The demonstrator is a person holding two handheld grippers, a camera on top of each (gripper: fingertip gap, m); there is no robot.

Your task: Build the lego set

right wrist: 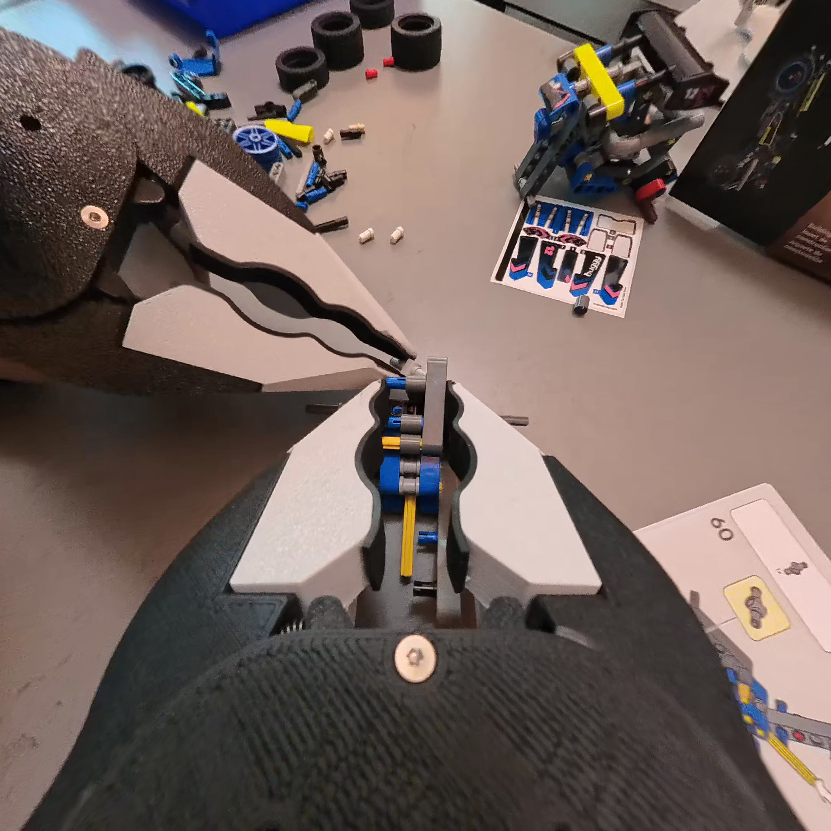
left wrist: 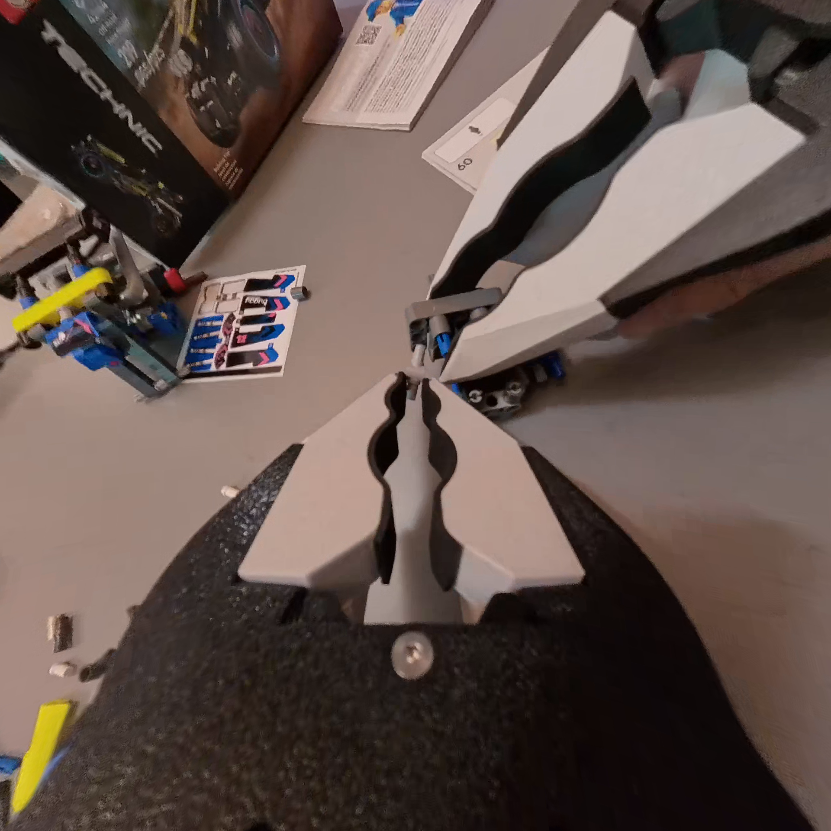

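Grippers meet tip to tip over the grey table (right wrist: 449,288). The right gripper (right wrist: 416,386) is clamped on a small lego assembly (right wrist: 416,454) of blue, grey and black pieces, which sits lengthwise between its two fingers with a grey beam (right wrist: 435,404) against the right-hand finger and a yellow rod (right wrist: 408,535) running back toward the gripper body. The front end of the assembly sticks out just past the fingertips.

The left gripper (left wrist: 410,384) is pinched on a small light-grey pin (left wrist: 414,386) at its very tips, and that pin touches the front corner of the assembly, beside the end of the grey beam. In the right wrist view the left gripper comes in from the left, its tips right at the top of the beam.

Farther back on the table stands a larger partly built model (right wrist: 602,130) with a yellow bar on top, just beside the sticker sheet (right wrist: 571,252) and the dark set box (right wrist: 764,135). Loose pieces (right wrist: 310,148) and four black tyres (right wrist: 341,40) lie scattered well apart from the grippers, behind the left one. An open instruction booklet (right wrist: 764,584) lies near the right gripper's side.
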